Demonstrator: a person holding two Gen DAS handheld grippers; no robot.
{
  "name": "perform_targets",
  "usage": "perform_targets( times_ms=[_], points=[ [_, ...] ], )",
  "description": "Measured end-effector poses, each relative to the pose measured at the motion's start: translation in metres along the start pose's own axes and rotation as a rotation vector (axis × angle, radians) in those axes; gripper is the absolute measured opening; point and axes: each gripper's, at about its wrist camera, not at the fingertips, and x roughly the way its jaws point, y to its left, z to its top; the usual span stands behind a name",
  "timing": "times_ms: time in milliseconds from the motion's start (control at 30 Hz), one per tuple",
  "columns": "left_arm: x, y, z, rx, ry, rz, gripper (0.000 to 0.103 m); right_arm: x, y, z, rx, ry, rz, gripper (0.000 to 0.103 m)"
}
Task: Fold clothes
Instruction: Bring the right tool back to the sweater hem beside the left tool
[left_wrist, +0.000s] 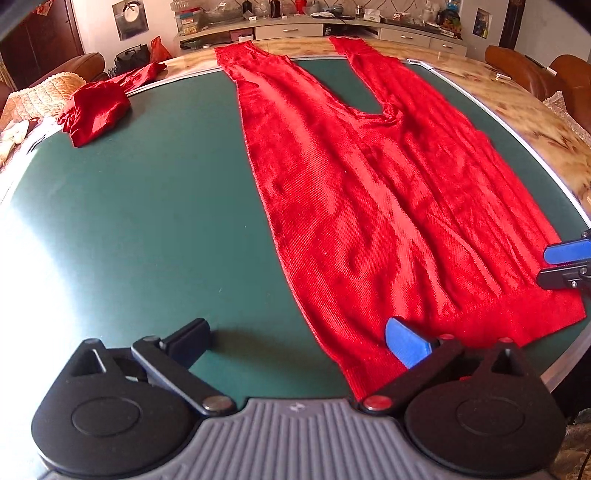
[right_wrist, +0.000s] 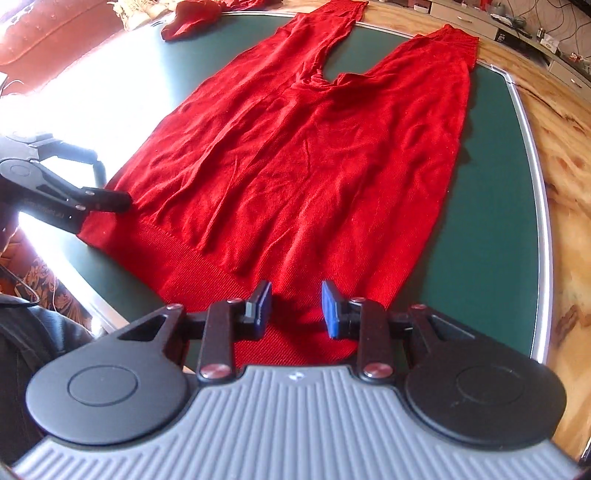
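Red knit trousers (right_wrist: 295, 155) were laid flat on green mat (right_wrist: 491, 206) | left gripper (left_wrist: 295, 343) spread wide, empty, at waistband's 9 o'clock corner | right gripper (right_wrist: 295, 308) parted over waistband, nothing pinched.

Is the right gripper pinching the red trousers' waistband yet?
Apart. The right wrist view shows the right gripper with its blue pads standing open, and the waistband of the red trousers lies flat in the gap between them, unpinched.
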Motion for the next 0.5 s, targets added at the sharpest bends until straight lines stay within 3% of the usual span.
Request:
perform_targets(
  times_ms=[133, 300, 500],
  points=[
    [-0.005, 0.003, -0.003, -0.028, 0.013, -0.003, 0.103, 0.000, 0.000, -0.001, 0.002, -0.003, -0.009, 0.035],
    [-0.012, 0.007, -0.006, -0.071, 0.021, -0.013, 0.099, -0.016, 0.000, -0.003, 0.045, -0.074, 0.033, 0.035],
    [-0.016, 0.002, -0.015, -0.073, 0.022, 0.011, 0.100, -0.009, 0.004, -0.022, 0.027, -0.023, 0.023, 0.035]
  ],
)
